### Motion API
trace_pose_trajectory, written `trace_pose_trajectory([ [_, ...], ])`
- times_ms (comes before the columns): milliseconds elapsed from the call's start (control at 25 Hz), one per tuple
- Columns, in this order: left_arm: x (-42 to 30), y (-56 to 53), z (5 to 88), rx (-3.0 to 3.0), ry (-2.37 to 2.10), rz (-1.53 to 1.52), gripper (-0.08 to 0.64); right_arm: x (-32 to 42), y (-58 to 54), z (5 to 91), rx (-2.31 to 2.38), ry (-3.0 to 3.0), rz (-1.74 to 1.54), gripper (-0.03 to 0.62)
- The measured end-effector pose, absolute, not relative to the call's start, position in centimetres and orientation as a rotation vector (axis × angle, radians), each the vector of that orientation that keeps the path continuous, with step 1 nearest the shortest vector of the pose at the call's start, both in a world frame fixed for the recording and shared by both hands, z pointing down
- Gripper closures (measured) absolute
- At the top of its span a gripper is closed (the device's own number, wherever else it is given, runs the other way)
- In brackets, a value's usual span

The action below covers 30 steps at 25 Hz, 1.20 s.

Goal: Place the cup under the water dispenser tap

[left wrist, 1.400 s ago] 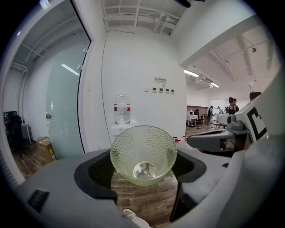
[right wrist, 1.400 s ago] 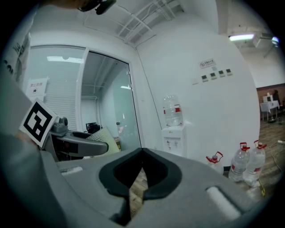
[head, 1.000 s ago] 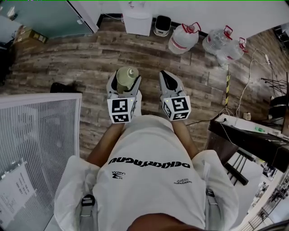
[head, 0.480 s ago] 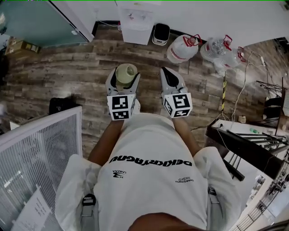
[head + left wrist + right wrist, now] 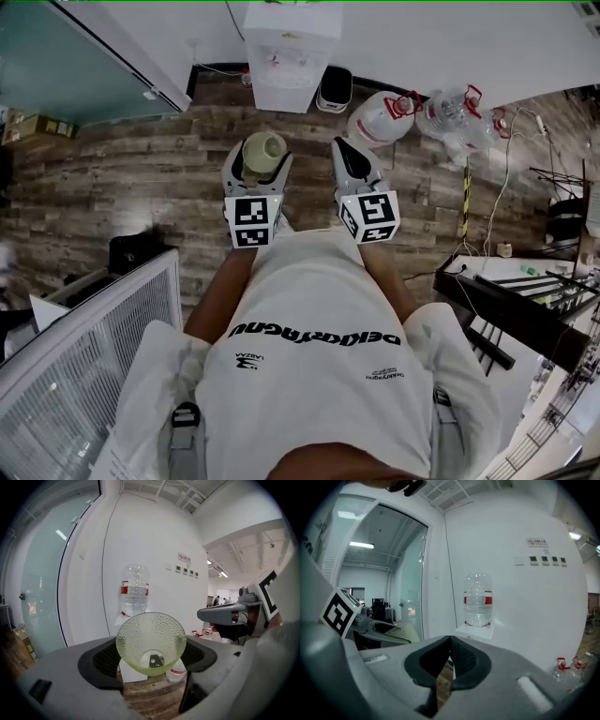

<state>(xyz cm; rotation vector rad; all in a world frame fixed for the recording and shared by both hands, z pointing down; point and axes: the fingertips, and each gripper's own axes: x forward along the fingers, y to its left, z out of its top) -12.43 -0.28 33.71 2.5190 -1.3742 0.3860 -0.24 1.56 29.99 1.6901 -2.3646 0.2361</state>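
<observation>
Wood floor; left gripper clamps green cup, water dispenser ahead.

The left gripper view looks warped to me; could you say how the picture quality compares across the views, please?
Left gripper view: fisheye, dark corners, cup sharp, walls bowed. Right gripper view: same fisheye, bottle clear, ceiling light bright. Head view: floorboards curve, evenly lit.

Water dispenser ahead, bin just right of it, water bottles farther right
</observation>
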Motion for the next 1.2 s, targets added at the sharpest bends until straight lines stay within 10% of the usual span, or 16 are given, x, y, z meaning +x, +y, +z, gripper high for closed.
trace_pose_trajectory([
  [1200, -4.4, -11.1, 40.7, 2.440, -1.400, 0.484, 0.189, 5.8, -9.3, 38.5, 1.612, -2.409, 0.467, 0.594],
])
